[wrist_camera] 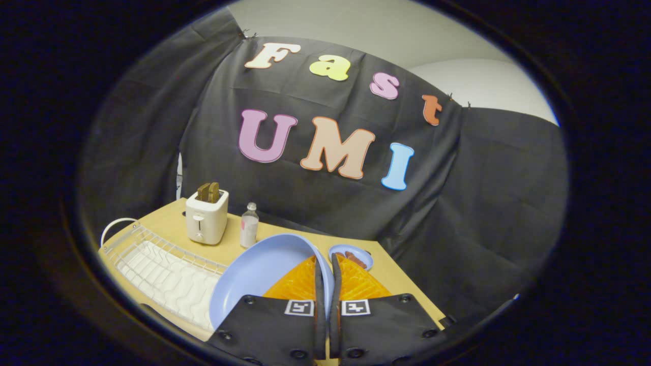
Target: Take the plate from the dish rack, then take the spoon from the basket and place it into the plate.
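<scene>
Two fingers: the gripper (pixel 325 264) has its fingers pressed close together with the rim of the plate (pixel 259 277) pinched between them, so it is grasping the plate.
Plate: pale blue, tilted on edge and lifted off the bench, hanging over the near part of the bench between the dish rack and the small dish; its hollow face is turned toward the rack side.
Dish rack: white wire dish rack (pixel 163 274) with a white ribbed tray under it, lying along the left edge of the bench (pixel 402 284), just beside the plate, apart from it.
Small dish: blue small dish (pixel 351 255) just beyond the fingertips, toward the right edge of the bench, with some reddish-brown pieces in it; can't tell what they are.
Toaster: white toaster (pixel 206 216) at the far left corner of the bench, two brown slices sticking out of the top.
Bottle: small clear bottle (pixel 249 225) standing upright just right of the toaster, near the far edge.
Bench: light wood top.
</scene>
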A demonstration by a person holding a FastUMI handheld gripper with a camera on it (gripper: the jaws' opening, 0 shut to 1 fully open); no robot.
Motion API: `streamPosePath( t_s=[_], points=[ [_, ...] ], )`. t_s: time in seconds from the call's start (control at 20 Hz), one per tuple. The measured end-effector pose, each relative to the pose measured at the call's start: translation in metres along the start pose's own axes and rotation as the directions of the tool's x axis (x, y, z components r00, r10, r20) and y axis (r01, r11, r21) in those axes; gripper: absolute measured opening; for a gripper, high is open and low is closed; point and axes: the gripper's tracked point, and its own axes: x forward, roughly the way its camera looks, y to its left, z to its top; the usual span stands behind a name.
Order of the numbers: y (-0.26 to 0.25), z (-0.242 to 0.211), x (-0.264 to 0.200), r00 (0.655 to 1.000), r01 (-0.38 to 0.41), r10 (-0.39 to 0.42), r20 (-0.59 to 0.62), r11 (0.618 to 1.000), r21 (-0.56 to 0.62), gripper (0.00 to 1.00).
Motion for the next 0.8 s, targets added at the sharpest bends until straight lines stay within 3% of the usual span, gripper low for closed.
streamPosePath(
  t_s=[0.35,0.55,0.8],
  points=[
    [-0.043,-0.092,-0.016,0.988,-0.083,0.102,-0.118,0.984,0.156,0.06],
    [-0.047,-0.151,-0.015,0.966,-0.112,0.166,-0.197,0.959,0.262,0.06],
    [-0.045,-0.210,-0.004,0.934,-0.143,0.232,-0.270,0.939,0.313,0.06]
  ],
)
